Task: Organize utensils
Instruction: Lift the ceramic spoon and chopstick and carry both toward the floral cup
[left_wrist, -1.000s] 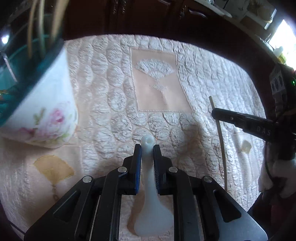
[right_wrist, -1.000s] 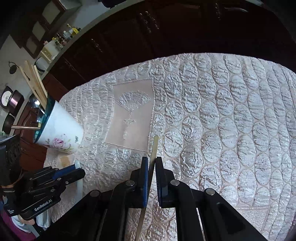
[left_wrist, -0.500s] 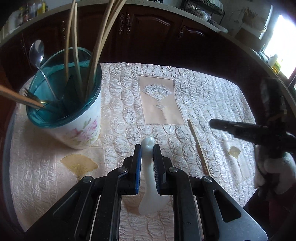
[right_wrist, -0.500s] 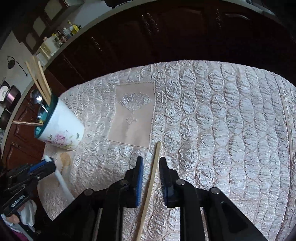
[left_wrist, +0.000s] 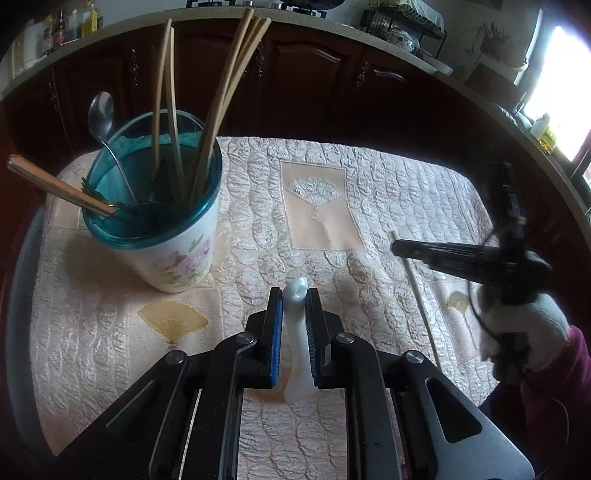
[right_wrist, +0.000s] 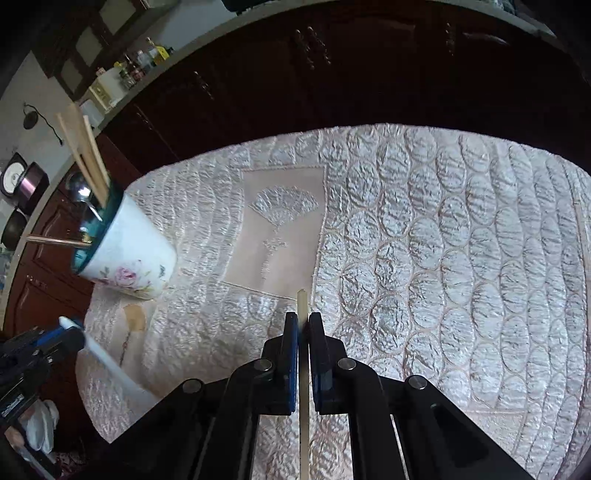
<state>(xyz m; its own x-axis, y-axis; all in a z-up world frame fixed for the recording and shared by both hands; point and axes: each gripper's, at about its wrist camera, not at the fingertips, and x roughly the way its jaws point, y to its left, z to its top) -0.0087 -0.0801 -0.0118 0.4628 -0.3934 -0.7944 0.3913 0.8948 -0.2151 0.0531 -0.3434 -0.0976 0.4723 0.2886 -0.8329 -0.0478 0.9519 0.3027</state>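
The floral cup (left_wrist: 159, 221) is holding chopsticks (left_wrist: 221, 92) and a metal spoon (left_wrist: 101, 114); left gripper (left_wrist: 294, 295) jaws are grasping a white spoon (left_wrist: 297, 354), right gripper (right_wrist: 303, 321) jaws are clenching a chopstick (right_wrist: 303, 413).

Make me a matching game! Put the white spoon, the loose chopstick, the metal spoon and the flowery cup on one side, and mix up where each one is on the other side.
Things:
1. white spoon
2. loose chopstick
3. metal spoon
4. flowery cup

Places:
A. standing on the quilted cloth
B. pinched in the right gripper
C. standing in the cup
D. pinched in the left gripper

Pairs: 1-D, 2-B, 3-C, 4-A
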